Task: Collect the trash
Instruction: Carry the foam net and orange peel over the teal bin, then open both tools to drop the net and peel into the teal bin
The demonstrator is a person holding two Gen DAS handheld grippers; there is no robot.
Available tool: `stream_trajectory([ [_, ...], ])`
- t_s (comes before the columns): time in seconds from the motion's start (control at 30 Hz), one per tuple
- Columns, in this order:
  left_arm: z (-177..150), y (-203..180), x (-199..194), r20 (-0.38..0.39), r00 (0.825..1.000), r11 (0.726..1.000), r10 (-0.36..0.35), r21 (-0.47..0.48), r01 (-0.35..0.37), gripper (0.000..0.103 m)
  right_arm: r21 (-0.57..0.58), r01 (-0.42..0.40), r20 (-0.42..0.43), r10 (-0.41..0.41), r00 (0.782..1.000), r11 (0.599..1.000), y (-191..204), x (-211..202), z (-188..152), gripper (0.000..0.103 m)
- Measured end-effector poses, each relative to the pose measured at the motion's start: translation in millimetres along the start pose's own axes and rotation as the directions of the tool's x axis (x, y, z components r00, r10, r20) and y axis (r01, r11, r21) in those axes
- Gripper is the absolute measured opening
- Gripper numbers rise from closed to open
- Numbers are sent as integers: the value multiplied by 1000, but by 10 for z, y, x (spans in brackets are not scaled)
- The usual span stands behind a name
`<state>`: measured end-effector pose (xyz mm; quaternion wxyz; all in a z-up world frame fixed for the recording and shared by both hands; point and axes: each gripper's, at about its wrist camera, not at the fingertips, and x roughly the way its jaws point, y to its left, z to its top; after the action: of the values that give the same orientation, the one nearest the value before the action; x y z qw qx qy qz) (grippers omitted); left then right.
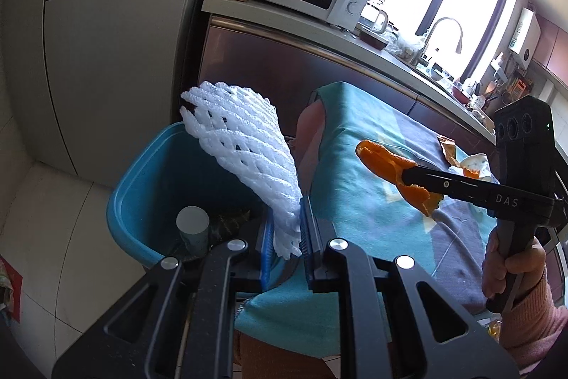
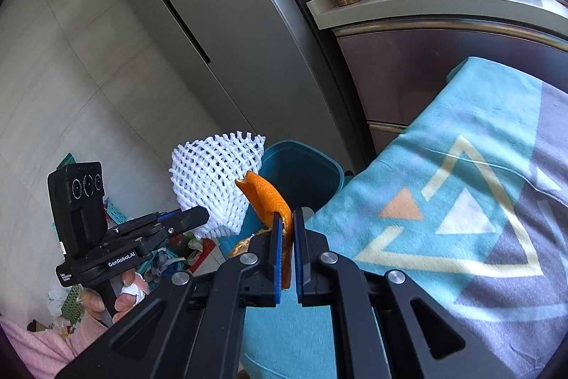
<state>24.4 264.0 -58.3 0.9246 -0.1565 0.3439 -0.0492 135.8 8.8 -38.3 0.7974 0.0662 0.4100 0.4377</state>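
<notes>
Beside fridge point(image 2: 198, 34) (grey), patterned tablecloth point(image 2: 461, 183) covers table.

The right gripper point(image 2: 288, 219) is clamped on an orange peel point(image 2: 268, 198), whose curled end rises past the fingertips. Just beyond the fingertips stands a blue bin point(image 2: 305, 166). To the left of the fingers, the left gripper point(image 2: 191, 217) pinches a white foam net point(image 2: 213, 180) beside the bin. A patterned cloth point(image 2: 461, 201) lies to the right of the fingers.
</notes>
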Motion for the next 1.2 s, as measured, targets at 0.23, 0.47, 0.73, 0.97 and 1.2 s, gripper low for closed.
stream_trajectory([
  [0.23, -45, 222, 170, -41, 998, 999, 38, -23, -39, 15, -14, 16, -52, -16, 999, 1000, 111, 366, 129, 5],
  [0.47, -76, 364, 343, -84, 994, 997, 67, -34, -70, 15, -12, 41, -114, -42, 993, 999, 148, 705, 174, 5],
  [0.73, -98, 458, 530, -126, 989, 995, 79, -45, -85, 17, -16, 75, -178, -77, 981, 997, 211, 1057, 204, 7],
  [0.97, -104, 489, 714, -158, 985, 995, 75, -52, -84, 22, -16, 80, -195, -82, 977, 997, 220, 1157, 202, 11],
  [1.2, -150, 511, 786, -164, 984, 994, 67, -78, -80, 26, -11, 64, -185, -65, 980, 998, 216, 1099, 189, 20],
])
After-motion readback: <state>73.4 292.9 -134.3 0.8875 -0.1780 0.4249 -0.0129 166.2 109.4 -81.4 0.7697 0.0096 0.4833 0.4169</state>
